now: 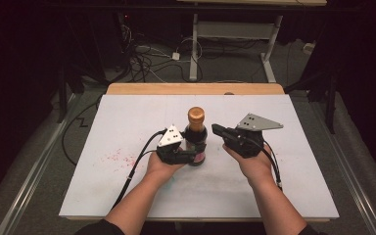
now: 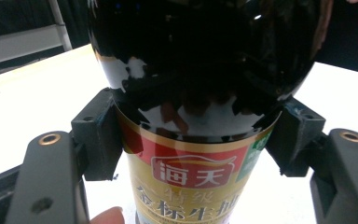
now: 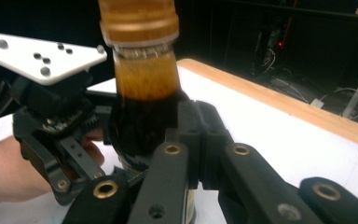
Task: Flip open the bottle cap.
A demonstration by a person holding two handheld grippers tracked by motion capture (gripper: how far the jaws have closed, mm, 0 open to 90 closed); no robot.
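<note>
A dark soy sauce bottle (image 1: 196,139) with a gold-brown cap (image 1: 196,115) stands upright in the middle of the white table (image 1: 127,122). My left gripper (image 1: 196,155) is shut on its lower body, just above the red and gold label (image 2: 193,172); its pads (image 2: 98,135) press on both sides of the glass (image 2: 205,70). My right gripper (image 1: 216,129) hovers just right of the bottle at shoulder height, its jaws shut together with nothing between them. In the right gripper view its fingertips (image 3: 200,135) sit beside the bottle's neck (image 3: 144,79), with the left gripper (image 3: 51,121) beyond.
A wooden strip (image 1: 196,88) runs along the table's far edge. Faint pink specks (image 1: 117,157) mark the board left of my left hand. Beyond the table, cables (image 1: 147,56) and a white desk frame (image 1: 194,46) stand on the floor.
</note>
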